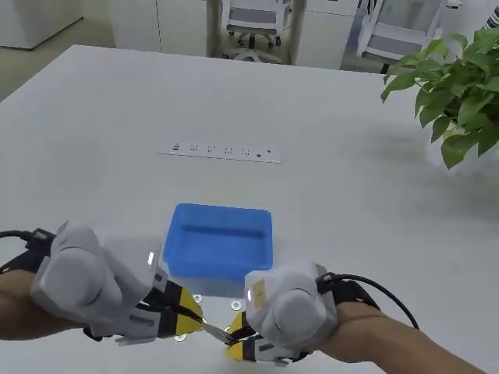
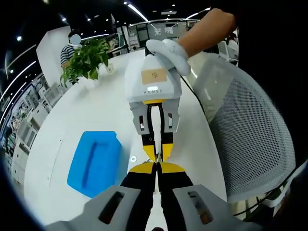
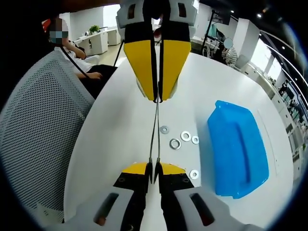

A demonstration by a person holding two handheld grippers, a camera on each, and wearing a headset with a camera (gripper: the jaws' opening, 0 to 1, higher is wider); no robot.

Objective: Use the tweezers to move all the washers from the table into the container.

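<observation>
Tongs: your left tongs (image 3: 157, 98) and right tongs (image 3: 153, 169) both clench the thin silver metal tweezers (image 3: 155, 137).
Handover: leave the tips free, aimed at the flat silver metal washers (image 3: 174, 143).

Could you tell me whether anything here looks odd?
One oddity: both the left gripper and right gripper are shut on the tweezers, one at each end. The washers lie loose beside the blue container.
</observation>
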